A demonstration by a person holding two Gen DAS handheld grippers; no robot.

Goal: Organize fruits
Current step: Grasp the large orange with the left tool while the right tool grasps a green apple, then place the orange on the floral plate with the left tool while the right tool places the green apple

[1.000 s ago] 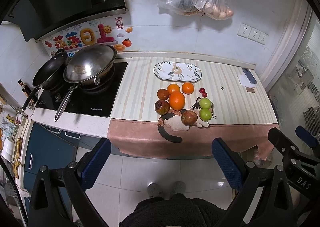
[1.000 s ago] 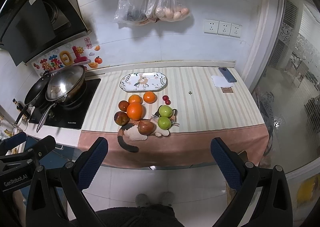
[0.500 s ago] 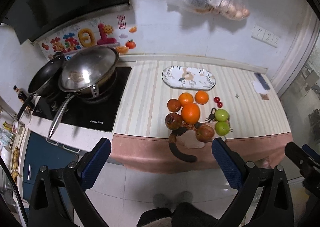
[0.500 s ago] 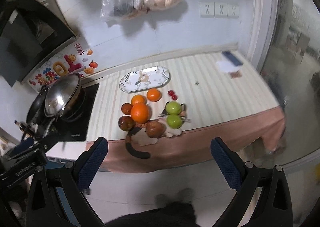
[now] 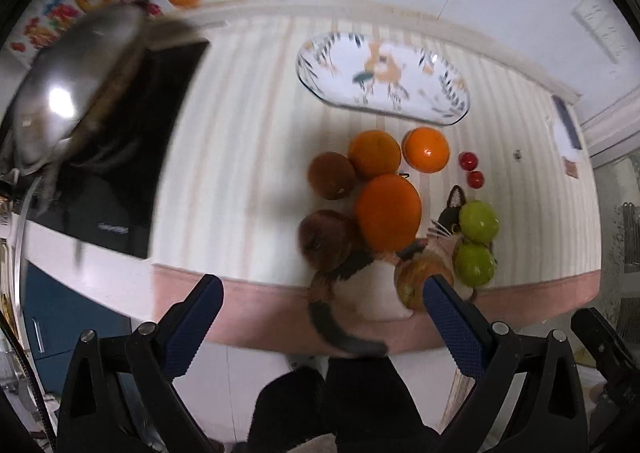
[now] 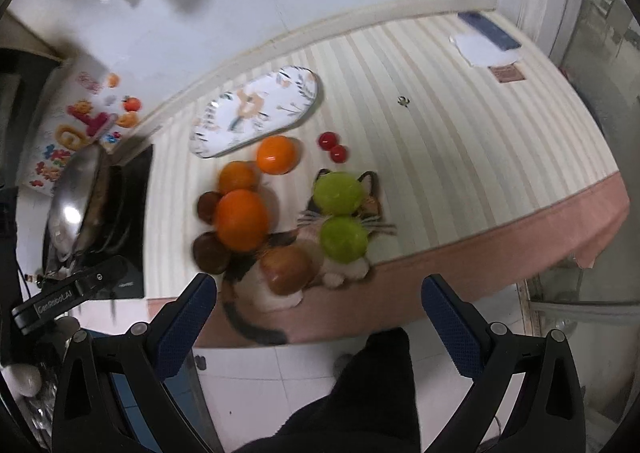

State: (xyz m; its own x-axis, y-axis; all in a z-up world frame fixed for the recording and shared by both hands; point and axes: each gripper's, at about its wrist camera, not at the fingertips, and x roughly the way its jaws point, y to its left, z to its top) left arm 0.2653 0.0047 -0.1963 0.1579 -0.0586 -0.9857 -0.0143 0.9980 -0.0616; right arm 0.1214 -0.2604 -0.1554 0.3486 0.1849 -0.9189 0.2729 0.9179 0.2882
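both hand-held grippers (image 5: 320, 321) (image 6: 318, 317) moved closer, jaws apart; plate (image 5: 382, 79) seemingly bare.

Left tongs (image 5: 322, 315), right tongs (image 6: 318, 313): black frames, blue ribbed pads, silver screws.

a lidded wok (image 5: 68, 93) sits on the black stove (image 5: 132, 157), left of the striped counter (image 5: 240, 173).
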